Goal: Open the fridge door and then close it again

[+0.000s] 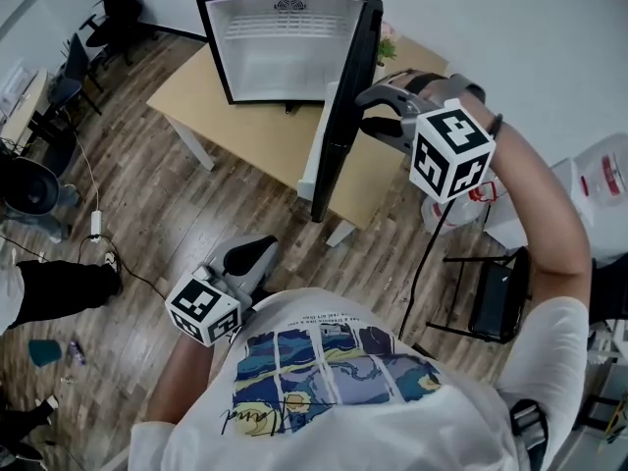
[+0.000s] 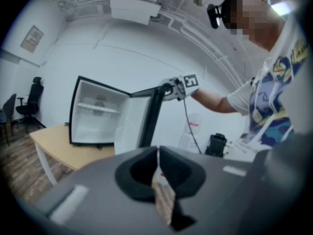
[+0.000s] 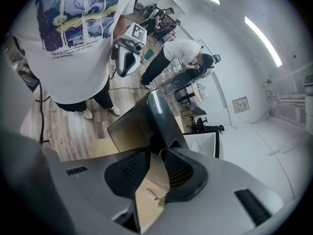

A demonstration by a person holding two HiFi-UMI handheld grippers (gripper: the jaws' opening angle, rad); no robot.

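A black mini fridge stands on a wooden table; its white inside is bare. The fridge door is swung wide open and stands edge-on toward me. My right gripper is at the door's outer side near its free edge, jaws together, tips at the dark panel. My left gripper hangs low by my body, shut and holding nothing. The left gripper view shows the fridge, the door and the right gripper.
A black chair and a white water dispenser stand to the right. Office chairs and a fan are at the left. Cables run over the wood floor. Another person is at the far left.
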